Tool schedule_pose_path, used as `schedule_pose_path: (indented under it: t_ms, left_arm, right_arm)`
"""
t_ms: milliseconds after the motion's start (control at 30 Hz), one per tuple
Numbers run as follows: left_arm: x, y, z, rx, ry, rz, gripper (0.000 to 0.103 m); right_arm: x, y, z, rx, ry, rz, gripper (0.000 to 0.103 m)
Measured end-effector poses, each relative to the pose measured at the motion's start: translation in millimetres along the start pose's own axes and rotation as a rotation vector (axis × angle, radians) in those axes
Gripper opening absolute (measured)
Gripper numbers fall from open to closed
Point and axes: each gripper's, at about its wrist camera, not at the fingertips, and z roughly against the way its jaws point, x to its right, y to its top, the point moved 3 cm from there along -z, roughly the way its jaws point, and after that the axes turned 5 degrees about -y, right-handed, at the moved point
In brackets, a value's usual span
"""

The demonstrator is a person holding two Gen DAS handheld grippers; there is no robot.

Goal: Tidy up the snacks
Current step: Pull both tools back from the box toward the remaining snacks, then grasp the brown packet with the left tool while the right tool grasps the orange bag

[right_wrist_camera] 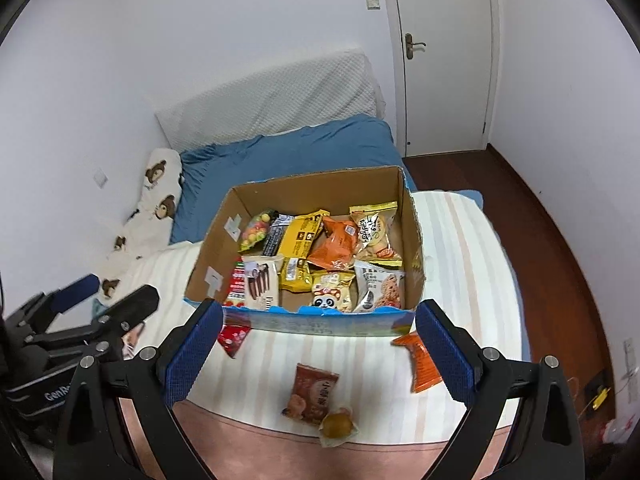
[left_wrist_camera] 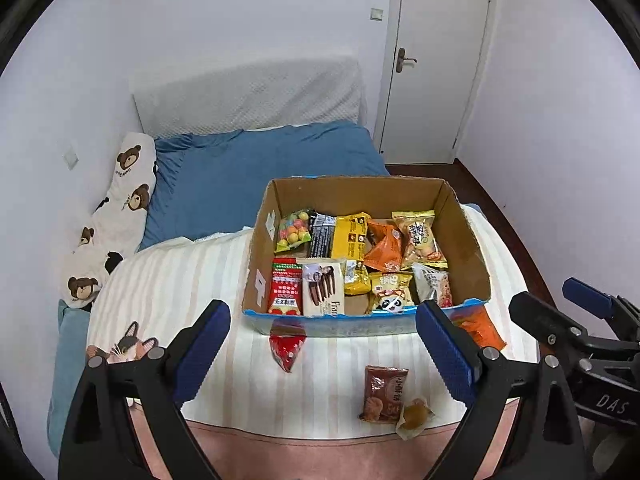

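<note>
An open cardboard box (left_wrist_camera: 464,236) (right_wrist_camera: 412,240) holds several snack packets on the striped bedcover. In front of it lie a red packet (left_wrist_camera: 287,346) (right_wrist_camera: 233,338), an orange packet (left_wrist_camera: 482,326) (right_wrist_camera: 422,362), a brown packet (left_wrist_camera: 382,394) (right_wrist_camera: 312,394) and a small wrapped round cake (left_wrist_camera: 415,418) (right_wrist_camera: 338,426). My left gripper (left_wrist_camera: 320,344) is open and empty, above the loose snacks. My right gripper (right_wrist_camera: 318,346) is open and empty, in front of the box. The right gripper also shows at the right edge of the left wrist view (left_wrist_camera: 560,308), and the left gripper at the left edge of the right wrist view (right_wrist_camera: 112,296).
The striped cover (left_wrist_camera: 180,276) (right_wrist_camera: 460,248) lies over a blue sheet (left_wrist_camera: 260,160) (right_wrist_camera: 300,148). A bear-print pillow (left_wrist_camera: 116,216) (right_wrist_camera: 156,196) lies along the left wall. A padded headboard (left_wrist_camera: 248,96) and a white door (left_wrist_camera: 436,60) (right_wrist_camera: 444,52) stand behind. Wooden floor (right_wrist_camera: 552,240) is on the right.
</note>
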Motion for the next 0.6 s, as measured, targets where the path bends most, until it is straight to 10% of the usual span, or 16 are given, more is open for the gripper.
schedule_pose_path:
  t_ms: [600]
  left_arm:
    - [28.5, -113.6, -162.9, -0.465, -0.023, 0.003, 0.095]
  right_arm:
    - [129.1, -72.4, -145.9, -0.323, -0.129, -0.145, 0.097]
